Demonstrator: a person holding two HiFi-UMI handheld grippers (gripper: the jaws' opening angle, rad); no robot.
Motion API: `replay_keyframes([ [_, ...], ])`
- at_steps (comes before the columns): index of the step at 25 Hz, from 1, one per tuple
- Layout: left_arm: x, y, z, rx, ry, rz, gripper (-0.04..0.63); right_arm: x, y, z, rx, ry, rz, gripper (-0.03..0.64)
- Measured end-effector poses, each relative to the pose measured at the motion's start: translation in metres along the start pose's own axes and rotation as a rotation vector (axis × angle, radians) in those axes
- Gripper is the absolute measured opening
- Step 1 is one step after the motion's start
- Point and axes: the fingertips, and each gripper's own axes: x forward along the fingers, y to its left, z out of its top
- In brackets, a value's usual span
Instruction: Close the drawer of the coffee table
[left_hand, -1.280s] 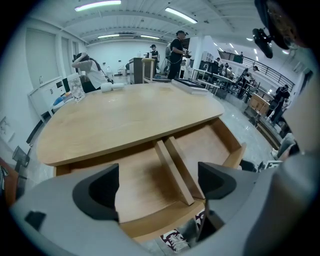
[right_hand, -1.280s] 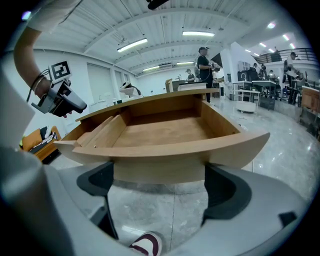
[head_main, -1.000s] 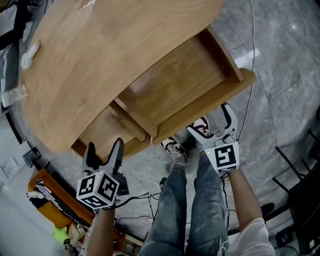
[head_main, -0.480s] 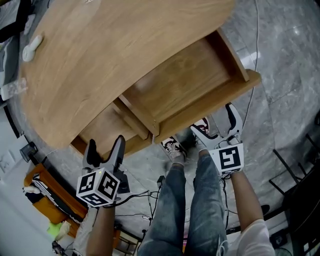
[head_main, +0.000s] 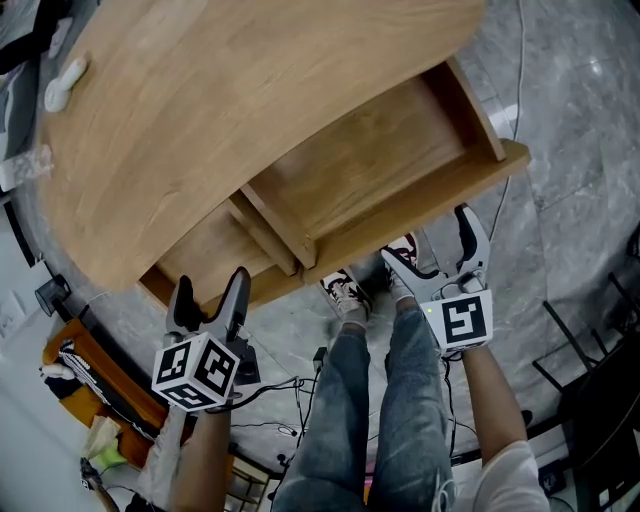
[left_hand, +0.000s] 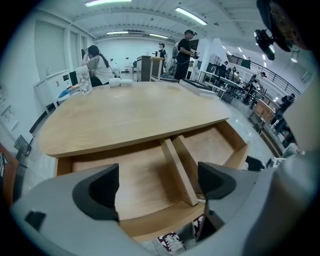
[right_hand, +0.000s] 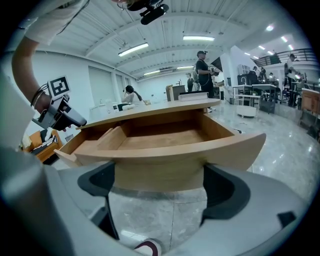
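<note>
The left claw (head_main: 210, 290) stands with its jaws wide apart and nothing between them. Just ahead of it lies the left end of the open drawer (head_main: 370, 160), whose pale wooden floor shows in the gap of the jaws in the left gripper view. A wooden divider (left_hand: 180, 170) runs front to back, just right of that claw's line.

The right claw (head_main: 428, 240) is also spread and empty. The drawer's curved front panel stands close before its tips and fills the gap in the right gripper view. Whether the tips touch the panel cannot be told.

Beyond both claws the drawer juts well out from under the rounded top of the desk (head_main: 220, 100). Between the claws, lower down, a person's shoes (head_main: 348, 295) stand on the grey floor (head_main: 570, 130).
</note>
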Motion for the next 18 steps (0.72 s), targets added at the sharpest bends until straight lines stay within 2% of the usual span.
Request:
replay_keyframes([
  [8, -0.002, 0.0, -0.003, -0.02, -0.001, 0.003, 0.491, 0.001, -0.001, 0.012, 0.022, -0.018, -0.005, 0.56],
  [18, -0.007, 0.006, -0.007, -0.054, -0.012, 0.015, 0.491, 0.002, -0.004, 0.014, -0.019, 0.01, -0.013, 0.56],
])
